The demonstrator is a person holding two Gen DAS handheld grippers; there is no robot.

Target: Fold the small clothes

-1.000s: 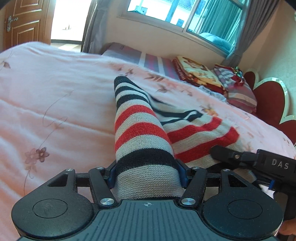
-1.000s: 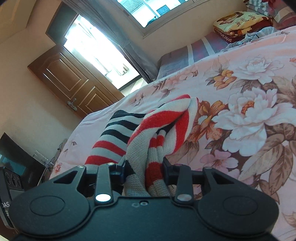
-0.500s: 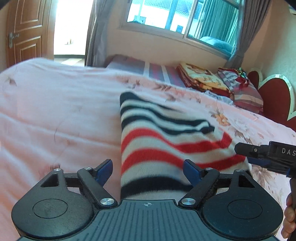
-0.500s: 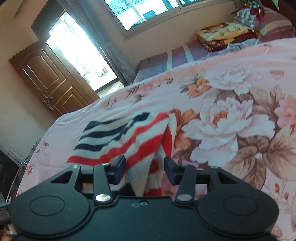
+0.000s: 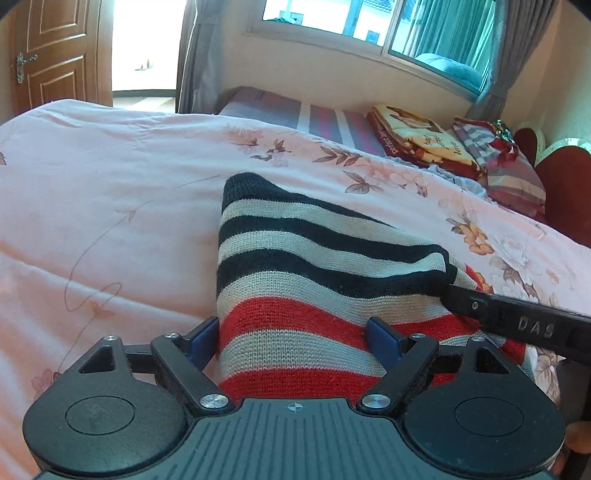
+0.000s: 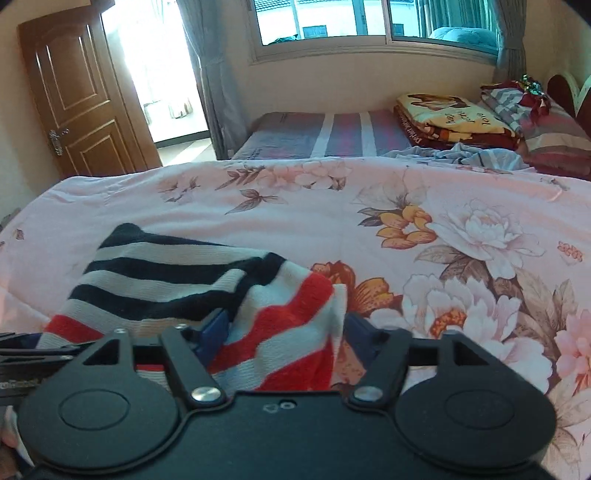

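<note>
A small knit garment with black, grey and red stripes (image 5: 314,280) lies folded on the pink floral bedspread (image 5: 110,206). My left gripper (image 5: 291,332) is open, its blue pads either side of the garment's near edge, not pinching it. My right gripper (image 6: 284,328) is open too, over the garment's red-striped right end (image 6: 280,325). The right gripper's finger, marked DAS, shows in the left wrist view (image 5: 517,321) at the garment's right side. The garment also shows in the right wrist view (image 6: 166,280).
Folded blankets (image 6: 450,118) and striped pillows (image 6: 546,125) are stacked at the bed's far right by a red headboard (image 5: 561,184). A striped mattress part (image 6: 325,133) lies beyond the bedspread. A wooden door (image 6: 74,96) and a window (image 6: 369,22) stand behind.
Both grippers were shut on the garment one second ago, then opened and let it drop flat on the bed. Both have since shifted and levelled over it.
</note>
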